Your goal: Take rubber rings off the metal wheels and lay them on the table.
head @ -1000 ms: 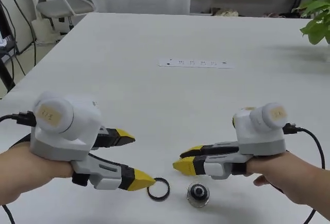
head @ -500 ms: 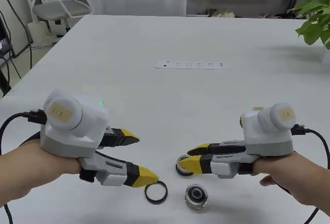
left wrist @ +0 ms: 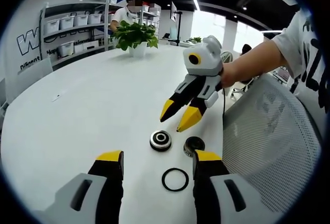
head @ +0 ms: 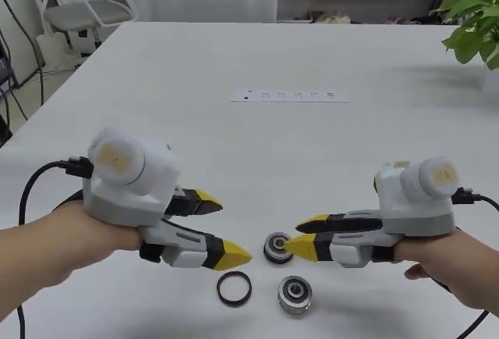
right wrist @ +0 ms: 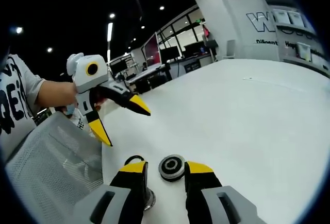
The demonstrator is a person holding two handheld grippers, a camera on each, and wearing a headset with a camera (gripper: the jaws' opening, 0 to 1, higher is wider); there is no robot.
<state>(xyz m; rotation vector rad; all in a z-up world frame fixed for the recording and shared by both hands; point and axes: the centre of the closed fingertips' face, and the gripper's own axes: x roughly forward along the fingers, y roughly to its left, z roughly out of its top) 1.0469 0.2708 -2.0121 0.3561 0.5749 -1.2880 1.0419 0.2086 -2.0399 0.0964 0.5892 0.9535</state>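
Observation:
A loose black rubber ring (head: 235,288) lies flat on the white table (head: 257,144). To its right sits a silver metal wheel (head: 295,294), and a second wheel (head: 277,247) with a dark outer band lies just beyond it. My left gripper (head: 226,228) hovers open, its lower tip just above and left of the ring. My right gripper (head: 295,236) is open, its tips right beside the dark-banded wheel. In the left gripper view the ring (left wrist: 175,179) lies between my jaws, with both wheels (left wrist: 161,140) (left wrist: 194,145) beyond. The right gripper view has the dark-banded wheel (right wrist: 172,167) between my jaws.
A white power strip (head: 290,96) lies mid-table. A potted plant (head: 472,23) stands at the far right, and chairs (head: 78,0) are behind the far edge. A white mesh chair back (left wrist: 268,131) is close to the table's near edge.
The dark-banded wheel, hidden behind my right gripper a second ago, now shows beside its tips. My left gripper has shifted right. The ring and silver wheel have stayed put.

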